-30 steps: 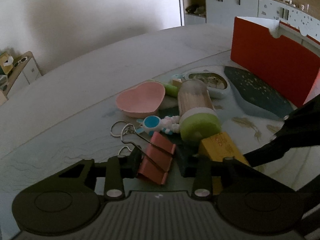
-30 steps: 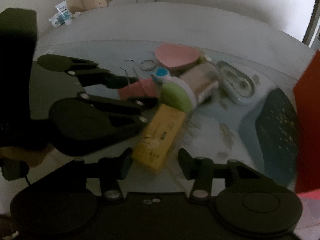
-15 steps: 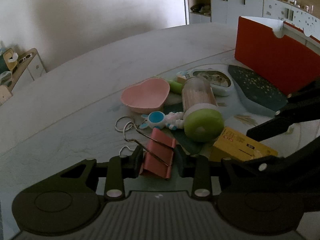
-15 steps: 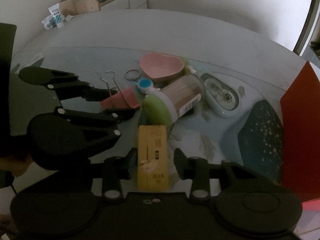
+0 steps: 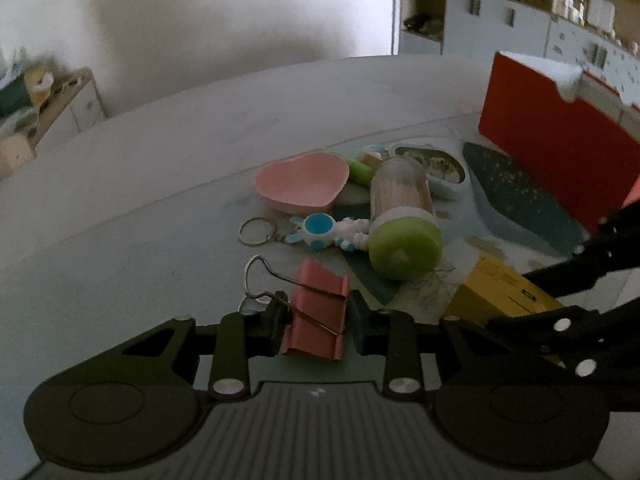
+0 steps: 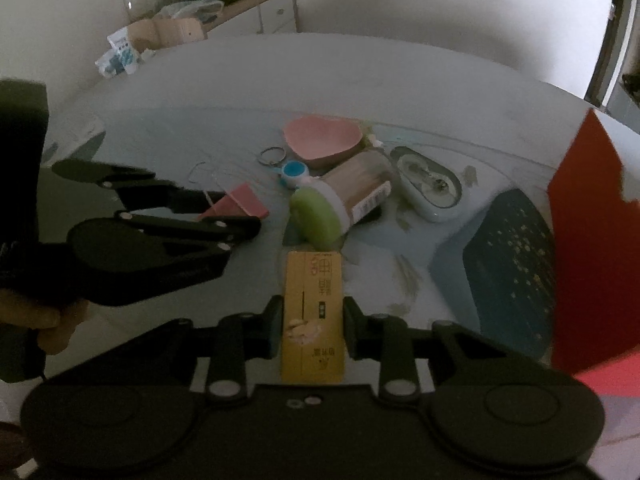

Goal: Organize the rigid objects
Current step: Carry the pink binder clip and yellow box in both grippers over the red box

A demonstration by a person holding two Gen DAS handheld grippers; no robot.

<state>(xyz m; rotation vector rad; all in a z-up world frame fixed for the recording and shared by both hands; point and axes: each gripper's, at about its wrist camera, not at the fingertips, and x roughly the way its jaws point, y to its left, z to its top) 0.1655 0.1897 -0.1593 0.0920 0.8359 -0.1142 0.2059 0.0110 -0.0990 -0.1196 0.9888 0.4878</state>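
Yellow box (image 6: 313, 312): printed characters, not legible.

At the bottom centre, the right gripper (image 6: 308, 326) has just been closing and now clamps a yellow box (image 6: 313, 312) between its fingers (image 6: 273, 330). At the left, the left gripper (image 6: 236, 212) pinches a pink binder clip (image 6: 240, 204). Mid-frame on the tabletop (image 6: 240, 92) lie a green-capped jar (image 6: 344, 200), a pink heart dish (image 6: 322, 140) and a keyring (image 6: 272, 157). A red box (image 6: 588, 240) fills the right edge.
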